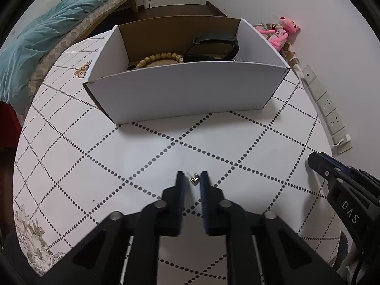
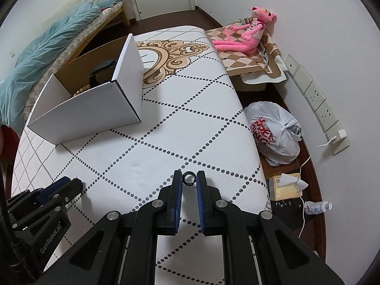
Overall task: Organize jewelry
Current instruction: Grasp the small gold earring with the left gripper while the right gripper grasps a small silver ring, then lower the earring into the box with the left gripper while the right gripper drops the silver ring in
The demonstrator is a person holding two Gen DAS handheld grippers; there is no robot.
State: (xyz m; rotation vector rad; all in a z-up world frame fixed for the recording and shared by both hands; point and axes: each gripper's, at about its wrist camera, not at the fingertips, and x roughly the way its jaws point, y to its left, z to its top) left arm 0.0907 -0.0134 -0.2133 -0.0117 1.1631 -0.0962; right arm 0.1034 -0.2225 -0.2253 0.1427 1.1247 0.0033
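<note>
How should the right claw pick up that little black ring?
The small black open ring lies flat on the white dotted tablecloth, already between the right claw's blue pads. Come straight down from above and squeeze its outer rim on opposite sides; lying flat, only its edge is offered.

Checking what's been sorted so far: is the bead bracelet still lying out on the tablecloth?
No; the bead bracelet lies inside the white box, beside a black band.
</note>
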